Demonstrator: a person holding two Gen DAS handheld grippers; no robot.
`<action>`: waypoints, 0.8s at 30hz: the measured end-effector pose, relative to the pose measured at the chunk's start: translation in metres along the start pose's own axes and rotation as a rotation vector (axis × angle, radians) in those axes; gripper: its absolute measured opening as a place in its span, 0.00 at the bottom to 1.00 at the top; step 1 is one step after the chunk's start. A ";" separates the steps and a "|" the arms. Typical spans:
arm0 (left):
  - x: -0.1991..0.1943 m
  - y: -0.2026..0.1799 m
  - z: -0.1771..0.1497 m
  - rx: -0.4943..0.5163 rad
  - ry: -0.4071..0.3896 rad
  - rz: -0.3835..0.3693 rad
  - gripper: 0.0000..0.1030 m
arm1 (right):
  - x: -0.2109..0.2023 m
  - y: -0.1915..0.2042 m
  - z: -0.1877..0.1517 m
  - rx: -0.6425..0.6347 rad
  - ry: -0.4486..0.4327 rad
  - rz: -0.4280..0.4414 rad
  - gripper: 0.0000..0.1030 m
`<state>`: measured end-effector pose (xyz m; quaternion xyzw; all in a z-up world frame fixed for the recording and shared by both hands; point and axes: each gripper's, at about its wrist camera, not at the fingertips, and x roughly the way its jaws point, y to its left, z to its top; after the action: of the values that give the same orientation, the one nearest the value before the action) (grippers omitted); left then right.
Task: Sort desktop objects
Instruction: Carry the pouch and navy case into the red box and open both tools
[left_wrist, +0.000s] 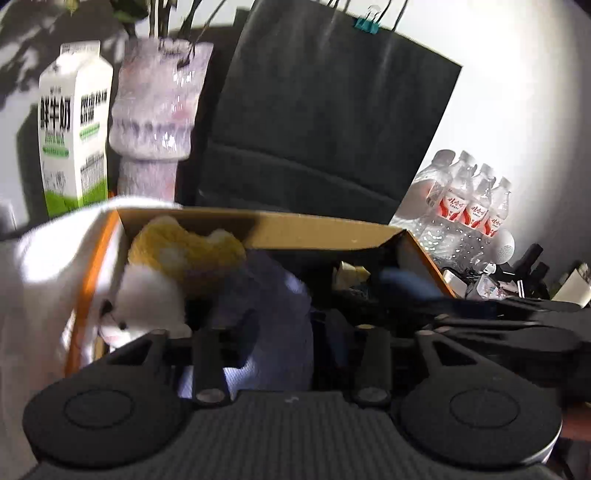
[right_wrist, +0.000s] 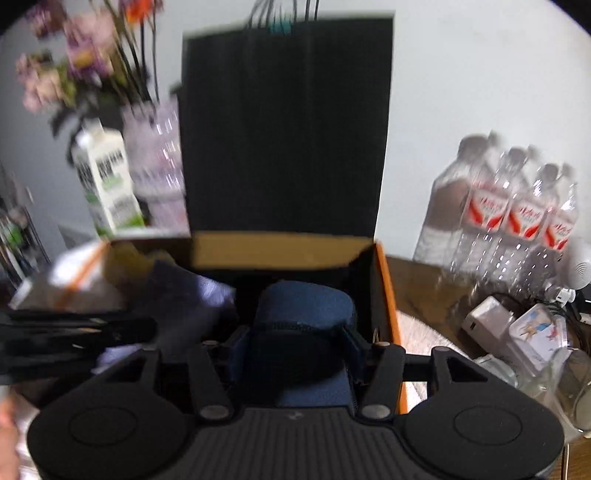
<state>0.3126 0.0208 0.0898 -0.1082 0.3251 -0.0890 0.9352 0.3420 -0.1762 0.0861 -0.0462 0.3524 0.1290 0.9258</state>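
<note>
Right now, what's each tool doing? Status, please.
Right tool shut on blue pouch, over the cardboard box. Left tool over a pale cloth bundle in the box; grip unclear. Plush toy already inside. Nothing blocking.

left gripper (left_wrist: 275, 332) matte black, ribbed dark-grey base plate, two round black discs, silver pivot screws, right gripper (right_wrist: 295, 347) alike

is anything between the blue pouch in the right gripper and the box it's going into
Nothing visible blocks it. The right gripper holds the blue pouch over the open cardboard box, above its dark right side. The plush toy and pale cloth lie further left.
</note>
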 end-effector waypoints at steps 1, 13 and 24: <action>-0.001 0.002 0.002 0.012 -0.005 0.014 0.57 | 0.009 0.000 -0.002 -0.004 0.016 -0.002 0.53; -0.038 0.027 0.012 0.017 0.089 0.369 0.82 | -0.031 -0.004 0.006 0.032 -0.042 0.008 0.81; -0.078 0.007 -0.033 0.081 0.173 0.336 0.82 | -0.077 0.010 -0.025 0.009 0.037 0.004 0.89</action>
<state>0.2322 0.0413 0.1082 -0.0063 0.4138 0.0465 0.9092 0.2675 -0.1871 0.1185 -0.0439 0.3704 0.1287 0.9189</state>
